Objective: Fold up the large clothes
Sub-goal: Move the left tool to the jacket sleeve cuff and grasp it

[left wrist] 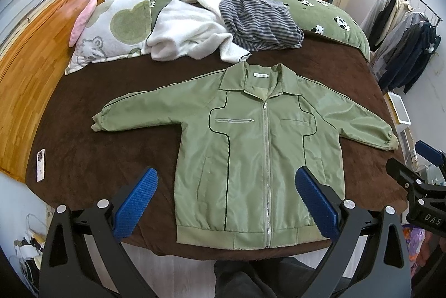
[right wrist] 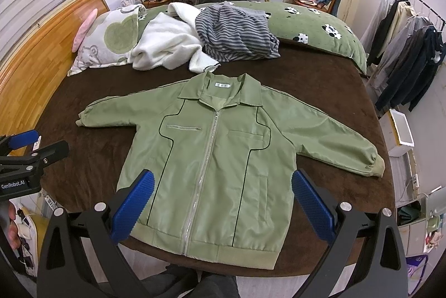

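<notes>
With both my left gripper (left wrist: 227, 181) and right gripper (right wrist: 223, 182) spread wide above the flat green jacket (left wrist: 259, 158), I'd pinch a sleeve cuff (left wrist: 97, 123) cleanly — folding inward, no dragging.

The collar label (left wrist: 261, 75) print is too small to read, and white fleece (left wrist: 189, 30) hides part of the striped garment (left wrist: 259, 22)

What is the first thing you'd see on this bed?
A big green jacket lies flat and zipped in the middle of the brown blanket, sleeves spread out. Behind it sit a fluffy white garment and a striped one, both crumpled. Both hand-held grippers hover open near the jacket's hem.
</notes>
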A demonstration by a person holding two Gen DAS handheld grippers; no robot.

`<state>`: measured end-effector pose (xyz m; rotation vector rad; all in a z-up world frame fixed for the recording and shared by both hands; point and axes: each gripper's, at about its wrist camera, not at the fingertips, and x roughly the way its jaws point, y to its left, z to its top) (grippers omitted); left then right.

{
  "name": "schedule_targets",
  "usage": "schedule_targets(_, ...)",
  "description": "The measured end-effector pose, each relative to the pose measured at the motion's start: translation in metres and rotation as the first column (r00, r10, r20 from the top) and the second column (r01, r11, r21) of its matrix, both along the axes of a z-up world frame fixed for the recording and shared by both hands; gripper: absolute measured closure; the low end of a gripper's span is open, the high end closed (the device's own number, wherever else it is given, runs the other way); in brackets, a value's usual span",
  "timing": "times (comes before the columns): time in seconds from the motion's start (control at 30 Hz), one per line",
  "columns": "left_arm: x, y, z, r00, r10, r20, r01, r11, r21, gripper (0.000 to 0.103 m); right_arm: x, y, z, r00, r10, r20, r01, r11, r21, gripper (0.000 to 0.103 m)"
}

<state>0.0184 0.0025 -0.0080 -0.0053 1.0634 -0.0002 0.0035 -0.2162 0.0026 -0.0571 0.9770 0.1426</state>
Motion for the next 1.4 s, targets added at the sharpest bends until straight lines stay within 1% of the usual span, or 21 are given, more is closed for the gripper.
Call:
schedule_targets(0.27, 0.005, 0.004, 0.000, 1.000, 0.026, -0.003, -0.026, 1.000, 0.003, 0.006, 0.014, 0.008, -0.004, 1.000, 0.023, -0.010, -0.023, 1.000, 0.003, 0.006)
schedule_targets(0.47, 0.012, 0.027, -0.002, 0.995, 0.104, -0.004, -0.104, 0.994, -0.026, 0.006, 0.038, 0.022, -0.009, 0.995, 0.093, -0.026, -0.094, 0.995, -0.025, 0.006)
schedule_targets(0.67, 0.026, 0.074, -0.004, 0.969, 0.245, 0.005, -0.245, 0.969, -0.029, 0.006, 0.075, 0.050, -0.012, 0.980, 0.193, -0.043, -0.196, 0.978, -0.072, 0.006)
schedule_targets(0.77, 0.035, 0.103, -0.010, 0.951, 0.309, 0.028, -0.308, 0.951, -0.031, 0.006, 0.099, 0.075, -0.022, 0.967, 0.250, -0.044, -0.254, 0.962, -0.100, 0.006)
schedule_targets(0.83, 0.044, 0.123, -0.020, 0.941, 0.337, 0.026, -0.335, 0.941, -0.039, 0.006, 0.119, 0.092, -0.034, 0.964, 0.261, -0.051, -0.265, 0.958, -0.113, 0.006)
schedule_targets(0.93, 0.064, 0.154, -0.045, 0.934, 0.357, 0.009, -0.357, 0.933, -0.044, 0.006, 0.144, 0.116, -0.048, 0.967, 0.252, -0.048, -0.256, 0.961, -0.105, 0.006)
schedule_targets(1.03, 0.093, 0.190, -0.083, 0.936, 0.352, -0.017, -0.352, 0.935, -0.047, 0.006, 0.173, 0.149, -0.070, 0.965, 0.259, -0.039, -0.262, 0.959, -0.111, 0.006)
schedule_targets(1.1, 0.108, 0.208, -0.105, 0.934, 0.354, -0.040, -0.356, 0.933, -0.052, 0.006, 0.197, 0.176, -0.094, 0.966, 0.252, -0.049, -0.257, 0.957, -0.132, 0.006)
schedule_targets(1.17, 0.124, 0.232, -0.131, 0.924, 0.380, -0.047, -0.382, 0.921, -0.068, 0.006, 0.217, 0.197, -0.114, 0.968, 0.247, -0.045, -0.251, 0.959, -0.134, 0.006)
schedule_targets(1.23, 0.136, 0.256, -0.157, 0.909, 0.414, -0.048, -0.417, 0.905, -0.085, 0.006, 0.235, 0.216, -0.137, 0.967, 0.252, -0.037, -0.255, 0.957, -0.137, 0.006)
schedule_targets(1.27, 0.142, 0.271, -0.177, 0.895, 0.442, -0.058, -0.446, 0.889, -0.104, 0.006, 0.245, 0.227, -0.152, 0.966, 0.255, -0.035, -0.257, 0.955, -0.145, 0.006)
schedule_targets(1.3, 0.146, 0.283, -0.191, 0.884, 0.464, -0.059, -0.468, 0.876, -0.119, 0.006, 0.255, 0.238, -0.169, 0.966, 0.257, -0.036, -0.259, 0.954, -0.149, 0.006)
schedule_targets(1.33, 0.150, 0.299, -0.209, 0.865, 0.497, -0.060, -0.501, 0.856, -0.131, 0.006, 0.260, 0.245, -0.181, 0.966, 0.257, -0.038, -0.260, 0.954, -0.151, 0.006)
schedule_targets(1.4, 0.156, 0.323, -0.237, 0.840, 0.538, -0.066, -0.542, 0.830, -0.131, 0.006, 0.276, 0.262, -0.212, 0.967, 0.251, -0.050, -0.256, 0.956, -0.145, 0.006)
